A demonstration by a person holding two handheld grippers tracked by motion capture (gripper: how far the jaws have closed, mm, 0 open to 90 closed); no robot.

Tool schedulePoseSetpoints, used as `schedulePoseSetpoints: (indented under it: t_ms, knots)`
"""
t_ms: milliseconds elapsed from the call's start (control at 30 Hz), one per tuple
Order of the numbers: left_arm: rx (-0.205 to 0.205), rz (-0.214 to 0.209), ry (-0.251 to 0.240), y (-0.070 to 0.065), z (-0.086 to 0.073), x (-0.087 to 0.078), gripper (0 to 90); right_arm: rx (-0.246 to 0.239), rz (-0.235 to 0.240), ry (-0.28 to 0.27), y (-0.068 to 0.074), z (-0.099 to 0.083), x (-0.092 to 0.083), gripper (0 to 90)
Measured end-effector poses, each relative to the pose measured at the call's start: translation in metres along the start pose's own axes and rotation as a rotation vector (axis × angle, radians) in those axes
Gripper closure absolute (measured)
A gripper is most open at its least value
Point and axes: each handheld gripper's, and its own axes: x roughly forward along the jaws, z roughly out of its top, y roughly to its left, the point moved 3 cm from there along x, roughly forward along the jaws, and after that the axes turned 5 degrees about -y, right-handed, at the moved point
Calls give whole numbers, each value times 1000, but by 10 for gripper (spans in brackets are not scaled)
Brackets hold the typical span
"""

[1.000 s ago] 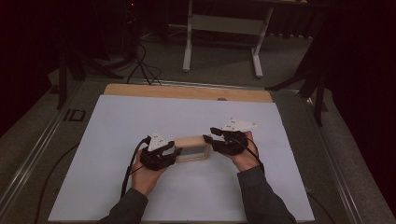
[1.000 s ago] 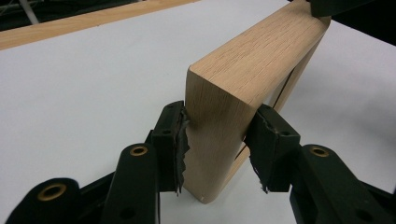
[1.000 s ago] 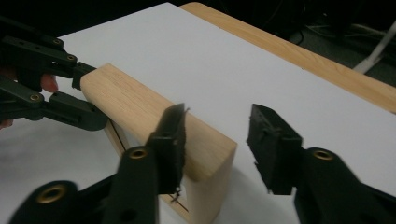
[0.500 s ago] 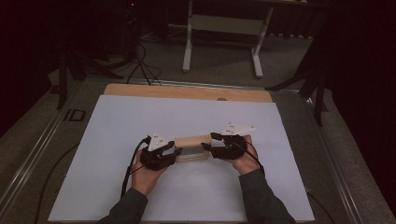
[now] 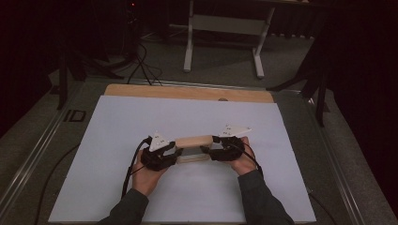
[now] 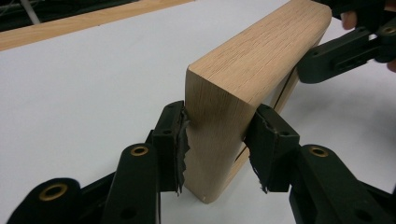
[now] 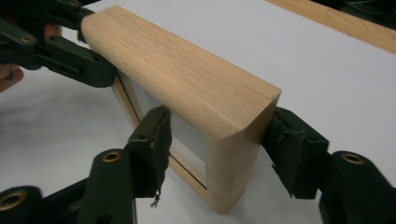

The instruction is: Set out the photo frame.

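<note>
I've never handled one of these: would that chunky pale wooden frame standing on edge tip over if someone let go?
The chunky pale wooden frame looks stiff and solid, so it probably won't flex. Its edge seems fairly broad on the white sheet, so it would likely stand, though a sideways nudge might topple it.

Black jaws, brass rivets, dark grey sleeves

Wooden box on table, between both grippers.
</note>
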Motion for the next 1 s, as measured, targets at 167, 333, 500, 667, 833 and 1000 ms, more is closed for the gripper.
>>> schedulePoseSetpoints:
  t_ms: [167,333,500,667,833,1000]
  knots:
    - [-8,-4,0,1,1,0,584,-6,-7,-10,1,0,0,443]
    - [-7,-7,12,2,2,0,586,-37,-31,-13,3,2,-1,453]
    - [9,-8,21,4,4,0,593,-48,-30,-9,3,2,-1,468]
    - [10,-7,21,6,5,-1,593,-49,-28,-8,3,3,0,481]
    - [15,-12,20,10,5,0,593,-44,-30,-8,3,3,1,488]
    - [13,-5,16,13,8,1,594,-41,-37,-8,2,5,3,493]
